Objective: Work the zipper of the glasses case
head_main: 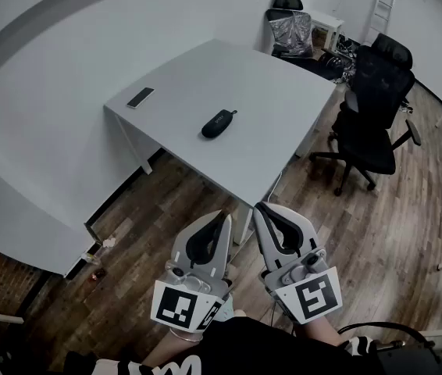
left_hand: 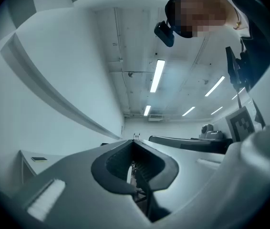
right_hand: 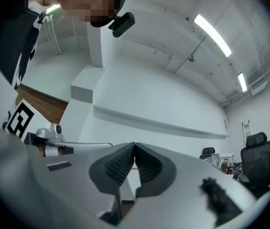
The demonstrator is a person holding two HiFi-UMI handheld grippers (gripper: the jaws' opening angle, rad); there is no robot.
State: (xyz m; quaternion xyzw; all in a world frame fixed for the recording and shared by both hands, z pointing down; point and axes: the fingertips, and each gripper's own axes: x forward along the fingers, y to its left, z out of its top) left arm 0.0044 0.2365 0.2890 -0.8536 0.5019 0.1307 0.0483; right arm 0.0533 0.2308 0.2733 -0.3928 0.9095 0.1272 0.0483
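A black oblong glasses case (head_main: 219, 123) lies near the middle of the white table (head_main: 268, 108) in the head view, its pull tab toward the far end. Both grippers are held close to the person's body, well short of the table and pointing up and away. The left gripper (head_main: 222, 214) is shut with nothing in it, its tips meeting (left_hand: 135, 140). The right gripper (head_main: 258, 208) is likewise shut and empty, tips together (right_hand: 134, 145). Neither gripper view shows the case.
A dark flat phone-like slab (head_main: 140, 98) lies at the table's left corner. A black office chair (head_main: 373, 108) stands right of the table, another chair (head_main: 290, 30) wrapped in plastic behind it. The floor is wood; a ladder (head_main: 382, 6) leans far back.
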